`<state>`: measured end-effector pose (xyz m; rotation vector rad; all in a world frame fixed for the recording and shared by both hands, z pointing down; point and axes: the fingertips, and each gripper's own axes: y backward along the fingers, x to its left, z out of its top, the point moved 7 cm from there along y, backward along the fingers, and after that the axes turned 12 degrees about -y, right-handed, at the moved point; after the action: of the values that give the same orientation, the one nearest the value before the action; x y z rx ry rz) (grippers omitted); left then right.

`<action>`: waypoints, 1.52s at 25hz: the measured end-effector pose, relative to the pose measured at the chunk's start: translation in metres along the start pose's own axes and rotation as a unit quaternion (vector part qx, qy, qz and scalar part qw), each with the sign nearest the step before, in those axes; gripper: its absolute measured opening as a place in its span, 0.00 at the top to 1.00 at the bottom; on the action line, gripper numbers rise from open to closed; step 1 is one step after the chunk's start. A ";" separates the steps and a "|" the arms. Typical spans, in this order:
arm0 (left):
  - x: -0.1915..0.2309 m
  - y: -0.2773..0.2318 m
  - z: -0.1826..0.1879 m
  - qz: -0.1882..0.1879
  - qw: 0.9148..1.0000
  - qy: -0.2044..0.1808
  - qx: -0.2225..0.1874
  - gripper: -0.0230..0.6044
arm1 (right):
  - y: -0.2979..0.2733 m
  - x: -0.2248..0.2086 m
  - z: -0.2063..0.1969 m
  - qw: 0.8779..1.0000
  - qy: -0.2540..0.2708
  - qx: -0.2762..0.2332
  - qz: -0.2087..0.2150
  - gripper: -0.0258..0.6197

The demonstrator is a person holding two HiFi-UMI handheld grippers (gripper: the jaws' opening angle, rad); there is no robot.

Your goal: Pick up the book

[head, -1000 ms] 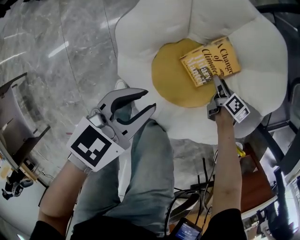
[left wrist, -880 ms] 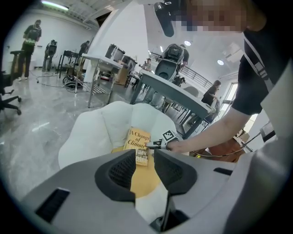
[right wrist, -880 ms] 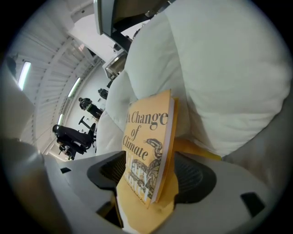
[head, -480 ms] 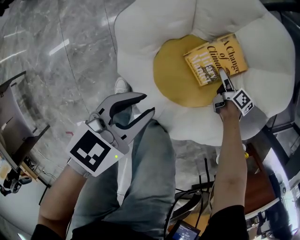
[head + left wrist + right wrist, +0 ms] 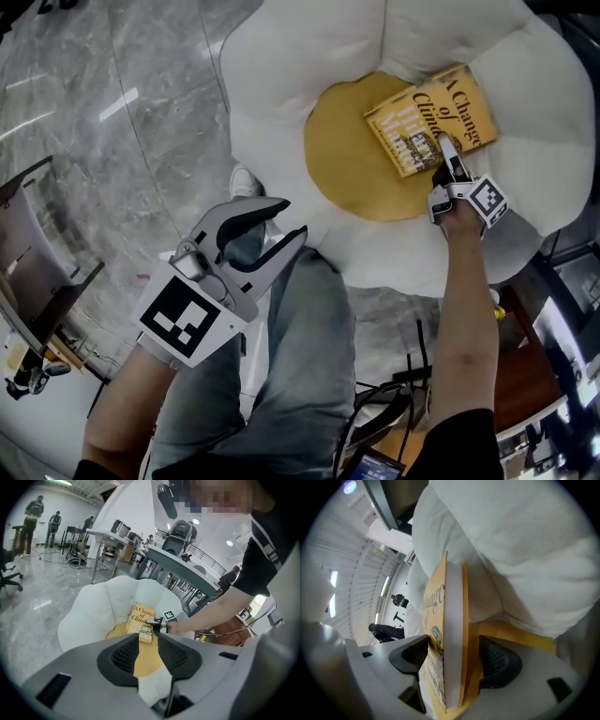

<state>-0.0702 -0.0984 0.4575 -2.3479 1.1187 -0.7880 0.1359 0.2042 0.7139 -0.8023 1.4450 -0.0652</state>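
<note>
A yellow book lies tilted on the yellow centre of a white flower-shaped cushion seat, leaning against a white petal. My right gripper is at the book's near edge. In the right gripper view the book stands edge-on between its wide jaws; one pad is against the front cover, the other pad is clear of the back. My left gripper hangs open and empty above the person's knee, well short of the seat. Past its jaws, the left gripper view shows the book.
The person's jeans leg and a white shoe are below the seat on the grey marble floor. Cables and a wooden stool are at lower right, a dark rack at left. Desks and people fill the room behind.
My right gripper has sunk and rolled, and its jaws now straddle the book's near edge. The left gripper has dipped slightly and is still open.
</note>
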 end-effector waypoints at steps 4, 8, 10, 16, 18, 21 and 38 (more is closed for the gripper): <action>0.001 -0.005 -0.001 -0.003 1.000 -0.001 0.008 0.78 | -0.005 -0.002 0.001 1.000 -0.010 0.000 0.014 0.46; 0.005 -0.008 0.002 -0.002 1.000 -0.001 0.007 0.78 | -0.018 0.006 -0.001 0.999 -0.017 0.006 0.034 0.46; 0.004 -0.009 0.004 -0.002 1.000 -0.001 0.006 0.78 | -0.020 0.009 -0.001 0.999 -0.019 0.002 0.035 0.46; -0.001 -0.015 0.011 -0.006 1.000 -0.004 0.003 0.78 | -0.019 0.009 -0.002 0.999 -0.026 -0.003 0.046 0.46; -0.003 -0.015 0.012 -0.004 1.000 0.001 -0.001 0.78 | -0.017 0.010 -0.002 0.998 -0.028 -0.002 0.048 0.46; -0.006 -0.014 0.012 -0.004 1.000 0.000 -0.002 0.78 | -0.015 0.012 -0.004 0.998 -0.032 0.000 0.055 0.46; -0.020 -0.015 0.015 0.007 1.000 -0.010 -0.013 0.78 | -0.007 0.023 -0.009 0.999 -0.014 0.020 0.040 0.69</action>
<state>-0.0626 -0.0717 0.4488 -2.3619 1.1433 -0.7465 0.1348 0.1835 0.6989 -0.7087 1.4443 -0.0216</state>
